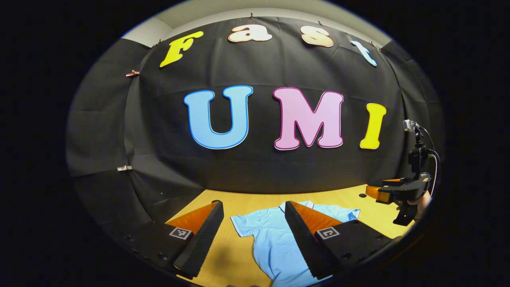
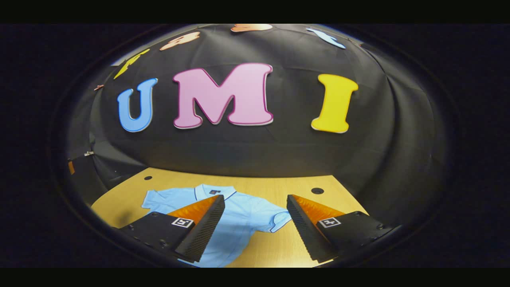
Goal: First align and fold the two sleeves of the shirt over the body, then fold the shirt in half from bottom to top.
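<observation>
A light blue short-sleeved shirt (image 1: 275, 239) lies flat on the wooden table (image 1: 239, 203), collar toward the far wall, both sleeves spread out. My left gripper (image 1: 254, 213) hovers open above the shirt's left sleeve and shoulder. In the right gripper view the shirt (image 2: 243, 215) has its collar at the back and its right sleeve (image 2: 279, 220) between the fingers of my right gripper (image 2: 255, 207), which is open and holds nothing. The right gripper (image 1: 402, 191) also appears at the far right of the left gripper view, held by a hand above the table.
The booth's black cloth wall rises just behind the table's far edge. Round holes (image 2: 317, 190) sit in the tabletop near the back corners. Bare wood (image 2: 279, 247) lies to the right of the shirt.
</observation>
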Demonstrator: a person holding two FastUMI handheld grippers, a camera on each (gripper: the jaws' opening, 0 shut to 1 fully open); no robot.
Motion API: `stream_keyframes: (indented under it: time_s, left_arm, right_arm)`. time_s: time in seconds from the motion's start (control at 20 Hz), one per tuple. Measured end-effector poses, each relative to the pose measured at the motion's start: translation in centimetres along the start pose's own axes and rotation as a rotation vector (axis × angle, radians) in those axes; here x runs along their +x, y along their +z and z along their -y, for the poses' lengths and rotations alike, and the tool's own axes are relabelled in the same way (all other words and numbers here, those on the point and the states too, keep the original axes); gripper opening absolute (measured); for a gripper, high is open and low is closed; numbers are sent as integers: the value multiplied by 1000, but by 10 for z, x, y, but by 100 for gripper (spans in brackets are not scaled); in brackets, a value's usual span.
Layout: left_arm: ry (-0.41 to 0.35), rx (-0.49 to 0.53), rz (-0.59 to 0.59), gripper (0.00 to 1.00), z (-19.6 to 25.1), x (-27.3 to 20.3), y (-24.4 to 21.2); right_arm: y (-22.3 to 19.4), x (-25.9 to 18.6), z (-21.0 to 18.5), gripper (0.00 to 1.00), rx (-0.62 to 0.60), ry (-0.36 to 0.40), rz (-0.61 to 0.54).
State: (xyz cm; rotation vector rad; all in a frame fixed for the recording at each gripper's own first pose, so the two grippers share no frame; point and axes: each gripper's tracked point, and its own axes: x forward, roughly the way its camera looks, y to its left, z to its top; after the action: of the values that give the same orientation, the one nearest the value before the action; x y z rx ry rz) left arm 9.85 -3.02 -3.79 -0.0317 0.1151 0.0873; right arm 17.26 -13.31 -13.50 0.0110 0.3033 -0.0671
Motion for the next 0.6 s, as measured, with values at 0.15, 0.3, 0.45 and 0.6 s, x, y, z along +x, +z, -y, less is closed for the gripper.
stream_keyframes:
  time_s: [0.15,0.3,0.45,0.6]
  left_arm:
    - [32,-24,-26,98,0,12,-7]
    - [59,-32,-56,98,0,20,-16]
    - [85,-20,-87,98,-3,25,-27]
    - [104,-14,-116,98,-4,30,-33]
  right_arm:
    - [-34,39,24,97,9,-36,-96]
    - [-71,67,42,98,46,-67,-196]
    - [-107,96,55,98,64,-99,-281]
    - [-141,116,67,98,95,-141,-359]
